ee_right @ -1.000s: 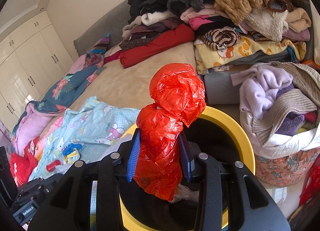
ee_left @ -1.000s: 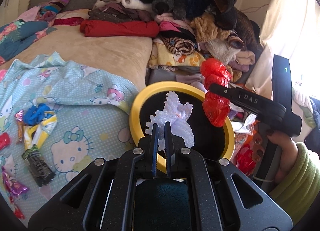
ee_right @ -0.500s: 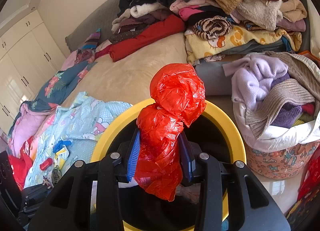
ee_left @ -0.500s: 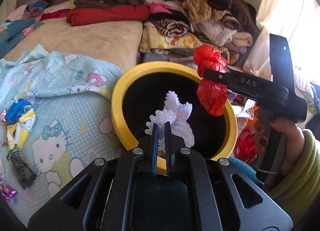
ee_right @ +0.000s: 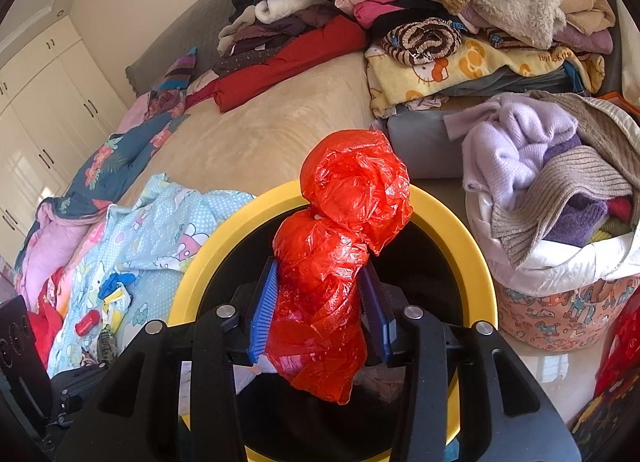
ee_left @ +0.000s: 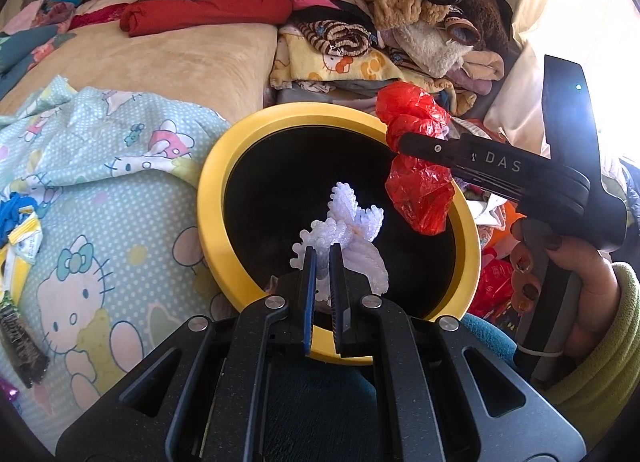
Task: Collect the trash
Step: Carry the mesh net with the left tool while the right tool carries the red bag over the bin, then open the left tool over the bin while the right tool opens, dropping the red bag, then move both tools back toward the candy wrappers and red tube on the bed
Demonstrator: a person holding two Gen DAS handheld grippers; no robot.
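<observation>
A yellow-rimmed black bin [ee_left: 208, 197] stands beside the bed; it also shows in the right wrist view [ee_right: 476, 246]. My left gripper [ee_left: 323, 258] is shut on a white foam net wrapper [ee_left: 352, 221] and holds it over the bin's mouth. My right gripper [ee_right: 320, 282] is shut on a crumpled red plastic bag [ee_right: 336, 246], held above the bin. In the left wrist view the right gripper [ee_left: 400, 141] reaches in from the right with the red bag [ee_left: 420, 189] over the bin's far right rim.
Several wrappers [ee_left: 20, 238] lie on the Hello Kitty sheet [ee_left: 100, 189] at left, also shown in the right wrist view [ee_right: 112, 302]. Piled clothes [ee_left: 360, 21] cover the back of the bed. A laundry basket [ee_right: 560, 294] with knitwear stands right of the bin.
Both grippers have moved closer over the bin, which now fills more of each view. Both holds are unchanged.
</observation>
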